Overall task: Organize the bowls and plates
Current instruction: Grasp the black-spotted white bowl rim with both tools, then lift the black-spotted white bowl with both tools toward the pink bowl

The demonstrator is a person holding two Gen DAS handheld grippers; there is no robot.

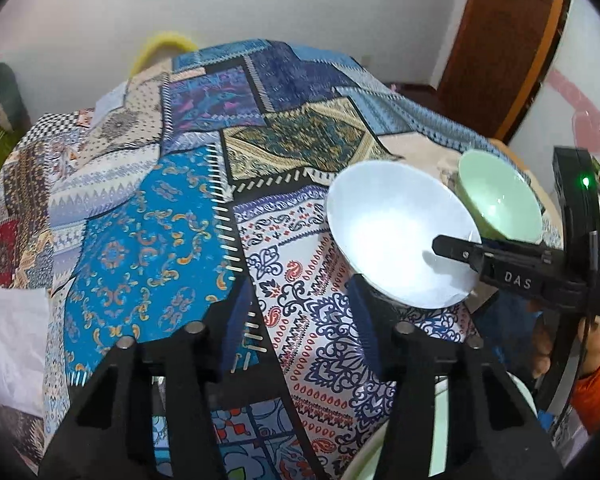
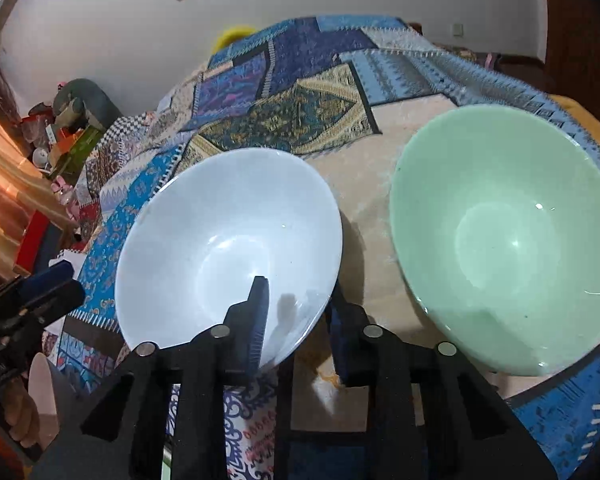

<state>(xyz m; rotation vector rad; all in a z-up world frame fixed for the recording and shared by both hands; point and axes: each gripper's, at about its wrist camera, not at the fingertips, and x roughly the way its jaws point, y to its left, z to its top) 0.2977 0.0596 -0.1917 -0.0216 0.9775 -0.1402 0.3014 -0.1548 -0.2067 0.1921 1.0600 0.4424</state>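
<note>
A white bowl (image 2: 224, 240) and a mint-green bowl (image 2: 504, 240) stand side by side on the patchwork tablecloth (image 2: 300, 112), the green one to the right. My right gripper (image 2: 298, 294) straddles the white bowl's near rim, with one finger inside and one outside, shut on the wall. In the left wrist view the white bowl (image 1: 396, 236) sits at the right with that inner finger (image 1: 456, 249) in it. The green bowl (image 1: 500, 200) is behind it. My left gripper (image 1: 298, 286) hovers open over bare cloth, just left of the white bowl, holding nothing.
A pale green dish rim (image 1: 520, 394) shows under my left gripper at the lower right. A hand in an orange sleeve (image 1: 596, 380) holds the right gripper. White paper (image 1: 8, 340) lies at the table's left edge. Clutter (image 2: 72, 128) stands beyond the table.
</note>
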